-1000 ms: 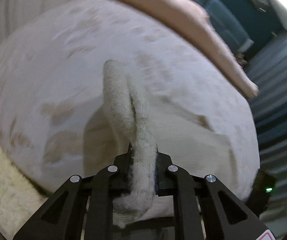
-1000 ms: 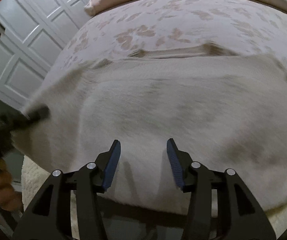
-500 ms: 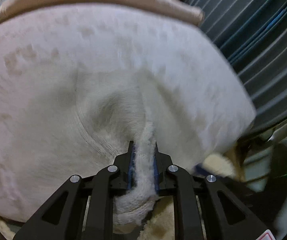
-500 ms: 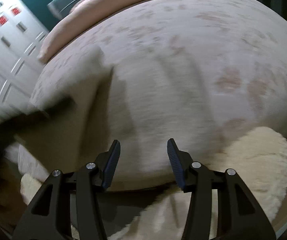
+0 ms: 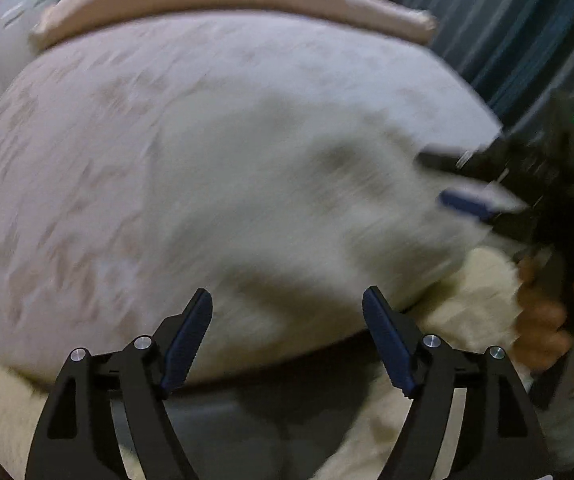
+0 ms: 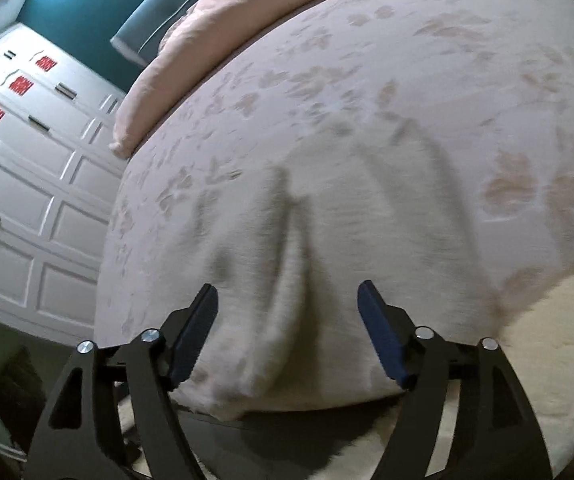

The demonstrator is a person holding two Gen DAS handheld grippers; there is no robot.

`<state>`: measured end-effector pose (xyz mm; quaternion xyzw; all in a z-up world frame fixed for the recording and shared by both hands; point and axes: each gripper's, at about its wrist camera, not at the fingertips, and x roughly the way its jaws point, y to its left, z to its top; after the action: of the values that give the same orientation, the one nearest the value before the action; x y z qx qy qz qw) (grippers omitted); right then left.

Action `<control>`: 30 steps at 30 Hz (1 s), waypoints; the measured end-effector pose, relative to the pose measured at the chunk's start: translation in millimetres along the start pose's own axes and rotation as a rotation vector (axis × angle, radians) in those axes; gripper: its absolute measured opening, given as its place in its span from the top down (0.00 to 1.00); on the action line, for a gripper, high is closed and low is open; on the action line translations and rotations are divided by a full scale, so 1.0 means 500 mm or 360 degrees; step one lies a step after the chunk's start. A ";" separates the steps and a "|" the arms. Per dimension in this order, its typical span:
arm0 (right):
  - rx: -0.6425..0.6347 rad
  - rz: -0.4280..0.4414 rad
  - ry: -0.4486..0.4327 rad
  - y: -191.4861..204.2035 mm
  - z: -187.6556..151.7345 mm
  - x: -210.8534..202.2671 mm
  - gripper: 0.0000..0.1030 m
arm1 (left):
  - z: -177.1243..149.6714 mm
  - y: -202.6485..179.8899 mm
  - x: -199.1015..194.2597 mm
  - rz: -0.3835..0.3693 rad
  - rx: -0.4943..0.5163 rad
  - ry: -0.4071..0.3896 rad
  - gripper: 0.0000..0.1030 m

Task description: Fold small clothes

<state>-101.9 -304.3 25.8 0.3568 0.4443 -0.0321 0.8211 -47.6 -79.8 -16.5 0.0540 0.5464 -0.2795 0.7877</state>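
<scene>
A pale floral-printed bedspread (image 6: 427, 92) is covering the bed; white panelled wardrobe doors (image 6: 27, 168) are standing at 9 o'clock. Both the left gripper (image 5: 287, 336) and the right gripper (image 6: 287, 332) are pointing steeply down over a cream fleecy garment (image 6: 327, 248), jaws just opened wide, gripping nothing.

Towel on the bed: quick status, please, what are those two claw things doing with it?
Left gripper just opened, towel released. Right gripper just widened, empty, towel ridge between jaws. Towel rumpled on bed. Nothing in the way.
</scene>
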 end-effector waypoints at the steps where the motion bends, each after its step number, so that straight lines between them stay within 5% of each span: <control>1: -0.0012 -0.0009 0.0055 0.010 0.000 0.024 0.27 | -0.006 0.022 0.008 -0.0003 -0.0083 0.0052 0.28; 8: -0.0064 -0.0034 0.0267 0.069 -0.018 0.111 0.31 | -0.019 0.087 0.041 -0.0082 -0.0354 0.0186 0.28; 11: -0.0218 -0.0100 0.0276 0.116 -0.014 0.117 0.55 | -0.028 0.075 0.047 -0.0097 -0.0322 0.0232 0.28; 12: -0.0273 -0.0092 0.0265 0.134 -0.008 0.111 0.74 | -0.027 0.071 0.048 -0.0106 -0.0307 0.0242 0.28; 13: -0.0305 -0.0060 0.0253 0.147 -0.001 0.101 0.82 | -0.027 0.064 0.049 -0.0109 -0.0283 0.0243 0.28; 16: -0.0376 0.0116 0.0138 0.185 0.032 0.041 0.85 | -0.019 0.052 0.047 -0.0103 -0.0245 0.0212 0.28; 19: -0.0324 0.0509 -0.0024 0.193 0.072 -0.062 0.86 | -0.005 0.050 0.038 -0.0027 -0.0260 0.0126 0.28; 21: -0.0333 0.0588 -0.0181 0.174 0.086 -0.122 0.86 | 0.004 0.053 0.036 -0.0002 -0.0284 0.0076 0.27; 24: -0.0246 0.0448 -0.0273 0.083 0.081 -0.146 0.86 | 0.013 0.058 0.040 0.0043 -0.0263 0.0049 0.27; 25: -0.0202 0.0238 -0.0254 0.029 0.071 -0.123 0.86 | 0.018 0.057 0.051 0.0064 -0.0253 0.0063 0.27; 28: 0.0019 -0.0200 0.0059 -0.123 0.032 -0.006 0.85 | 0.017 0.053 0.075 0.0072 -0.0233 0.0117 0.28; 30: 0.0204 -0.0082 0.0081 -0.189 -0.006 0.023 0.84 | 0.012 0.044 0.089 0.0090 -0.0210 0.0171 0.28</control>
<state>-131.9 -369.8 -36.7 0.3977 0.4712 -0.0726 0.7839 -20.7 -80.6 -58.9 0.0324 0.6034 -0.2172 0.7666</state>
